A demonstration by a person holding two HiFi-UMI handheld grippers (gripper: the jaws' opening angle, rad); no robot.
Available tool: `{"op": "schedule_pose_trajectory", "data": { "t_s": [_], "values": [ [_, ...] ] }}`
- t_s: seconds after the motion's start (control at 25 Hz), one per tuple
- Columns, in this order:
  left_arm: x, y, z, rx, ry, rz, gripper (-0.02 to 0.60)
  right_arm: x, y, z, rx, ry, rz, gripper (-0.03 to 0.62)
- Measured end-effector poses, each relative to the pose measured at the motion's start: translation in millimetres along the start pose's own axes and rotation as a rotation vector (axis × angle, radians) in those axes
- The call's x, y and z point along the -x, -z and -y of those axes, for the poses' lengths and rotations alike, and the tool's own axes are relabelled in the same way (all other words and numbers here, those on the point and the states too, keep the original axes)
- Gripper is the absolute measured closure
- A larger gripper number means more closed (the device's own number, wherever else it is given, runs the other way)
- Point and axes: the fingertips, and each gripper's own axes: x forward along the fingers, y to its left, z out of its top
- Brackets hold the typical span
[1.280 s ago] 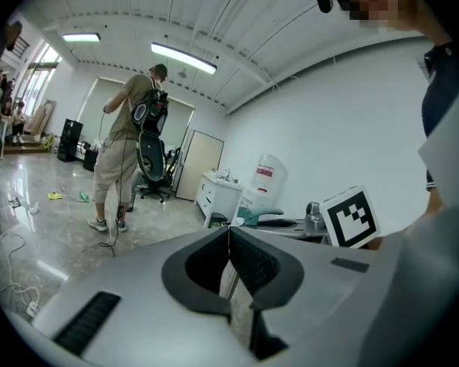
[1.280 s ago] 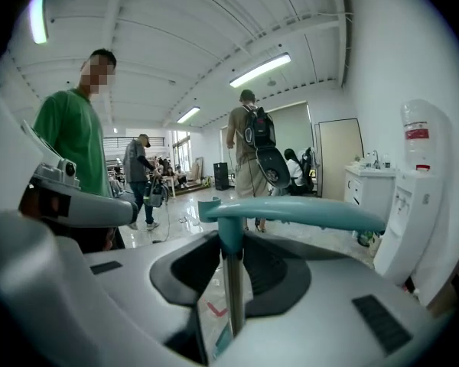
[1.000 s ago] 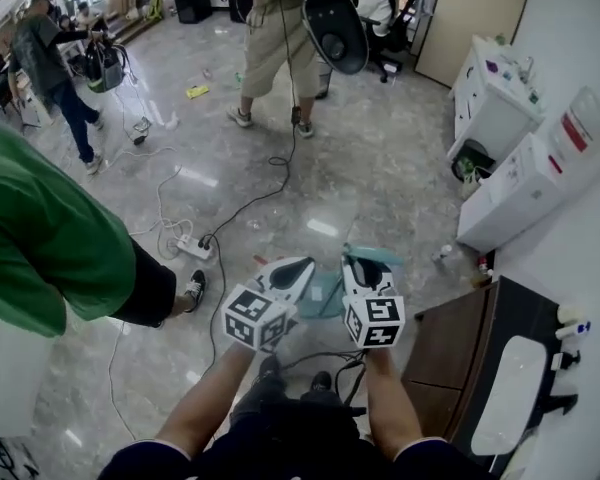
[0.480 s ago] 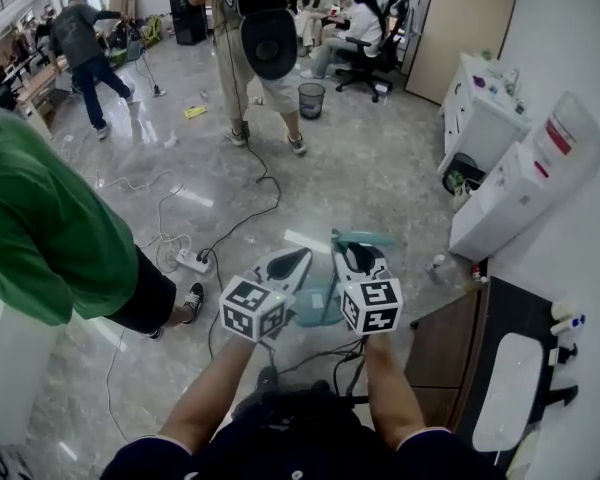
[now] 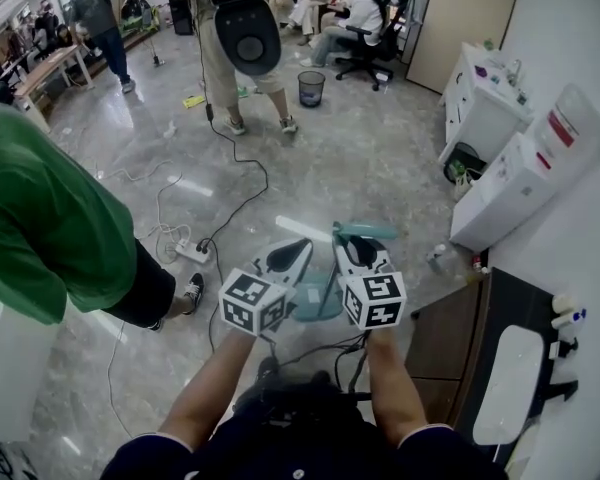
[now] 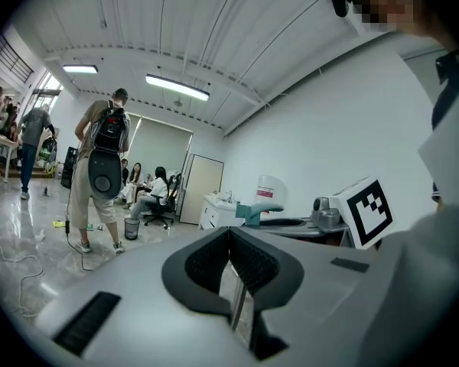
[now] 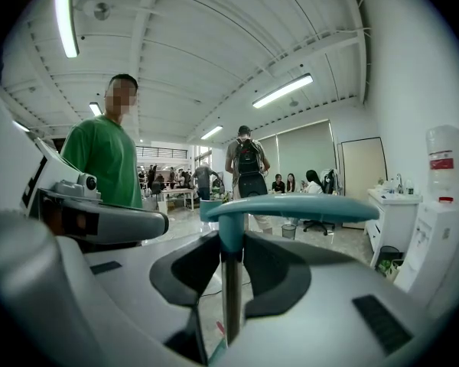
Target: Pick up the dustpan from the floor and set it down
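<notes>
The teal dustpan hangs above the floor by its upright pole, with its T-shaped handle [image 5: 365,231] on top and its pan [image 5: 315,298] below, between the two grippers. My right gripper [image 5: 358,253] is shut on the pole just under the handle. In the right gripper view the handle [image 7: 291,206] crosses above the right gripper [image 7: 229,258], whose pads clamp the thin pole. My left gripper [image 5: 290,258] hovers beside it, apart from the dustpan. In the left gripper view, the left gripper [image 6: 231,239] has its pads together and holds nothing; the dustpan's handle [image 6: 256,211] shows to its right.
A person in a green shirt [image 5: 50,218] stands close at the left. A power strip [image 5: 192,252] and cables lie on the marble floor. A person with a backpack [image 5: 235,28] stands further ahead near a bin [image 5: 311,88]. White cabinets [image 5: 525,183] and a dark desk [image 5: 500,348] line the right.
Both grippers and the dustpan have risen a little from the floor. The right grip on the pole is unchanged. The person with the backpack has moved further off.
</notes>
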Motion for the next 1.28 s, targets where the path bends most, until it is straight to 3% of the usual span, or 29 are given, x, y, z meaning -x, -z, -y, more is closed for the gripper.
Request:
{"op": "schedule_pose_trajectory", "data": {
  "t_s": [0.6,1.28],
  "values": [
    [-13,32,-12,-0.001,-0.024,-0.066,0.568,-18,43,20,-0.014,0.004,-0.083,0.49],
    [-69,135,-65,0.047,-0.044,-0.214,0.568,-103,200,103,-0.012,0.076,-0.263,0.49]
  ]
}}
